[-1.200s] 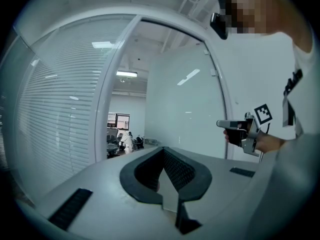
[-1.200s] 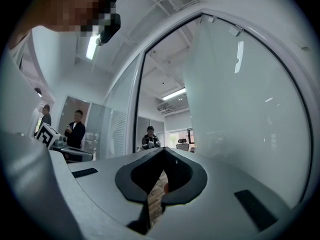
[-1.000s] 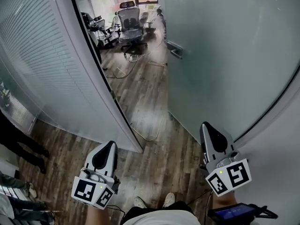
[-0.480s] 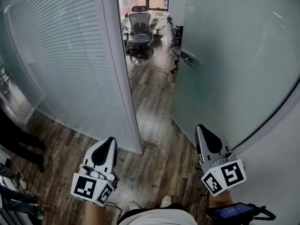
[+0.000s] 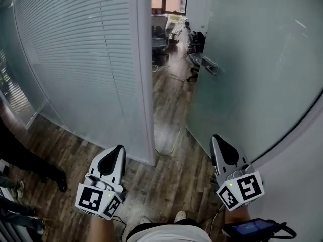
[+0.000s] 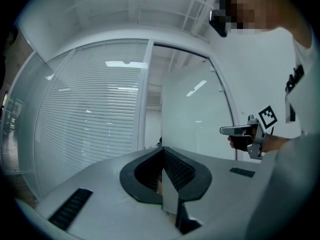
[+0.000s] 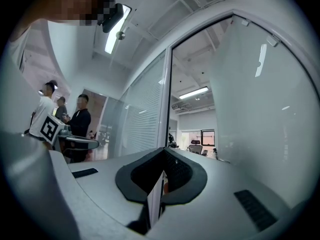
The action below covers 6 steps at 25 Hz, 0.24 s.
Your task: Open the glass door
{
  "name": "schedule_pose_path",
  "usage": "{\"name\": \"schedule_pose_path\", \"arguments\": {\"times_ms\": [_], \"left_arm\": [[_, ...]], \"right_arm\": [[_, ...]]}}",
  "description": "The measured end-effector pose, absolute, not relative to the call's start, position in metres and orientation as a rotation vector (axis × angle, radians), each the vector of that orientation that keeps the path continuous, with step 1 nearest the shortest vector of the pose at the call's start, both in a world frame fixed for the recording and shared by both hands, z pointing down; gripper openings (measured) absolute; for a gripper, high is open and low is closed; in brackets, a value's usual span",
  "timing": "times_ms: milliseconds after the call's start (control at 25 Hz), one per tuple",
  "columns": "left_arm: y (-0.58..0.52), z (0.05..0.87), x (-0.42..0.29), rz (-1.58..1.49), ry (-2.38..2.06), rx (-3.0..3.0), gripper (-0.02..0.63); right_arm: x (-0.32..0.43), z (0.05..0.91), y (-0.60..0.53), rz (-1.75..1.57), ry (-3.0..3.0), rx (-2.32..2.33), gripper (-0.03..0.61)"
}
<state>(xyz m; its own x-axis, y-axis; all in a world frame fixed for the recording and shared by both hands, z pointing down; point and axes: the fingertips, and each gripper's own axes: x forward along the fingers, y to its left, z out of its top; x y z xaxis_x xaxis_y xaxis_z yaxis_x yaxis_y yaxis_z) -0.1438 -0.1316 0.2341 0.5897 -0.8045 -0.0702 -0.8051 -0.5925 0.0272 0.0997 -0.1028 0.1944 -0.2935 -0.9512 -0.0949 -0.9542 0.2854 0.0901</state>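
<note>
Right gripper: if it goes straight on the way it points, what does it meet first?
Probably the white door-frame post, or it slips into the open gap beside it. The right gripper, shut, lines up with that edge. The glass door lies off right.

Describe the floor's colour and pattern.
Brown-grey wood-plank floor, with weathered grain; clearest in the head view.

The left tool (image 5: 117, 152) and right tool (image 5: 217, 140) are held level, side by side, pointing forward. Each has its 2 jaws pressed together, holding nothing.
</note>
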Motion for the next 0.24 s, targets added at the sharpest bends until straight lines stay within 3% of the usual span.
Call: {"name": "schedule_pose_path", "arguments": {"times_ms": [240], "left_arm": [[-0.135, 0.212, -0.103, 0.105, 1.43, -2.781, 0.0]], "right_arm": [[0.14, 0.174, -0.111, 0.201, 2.515, -1.838, 0.0]]}}
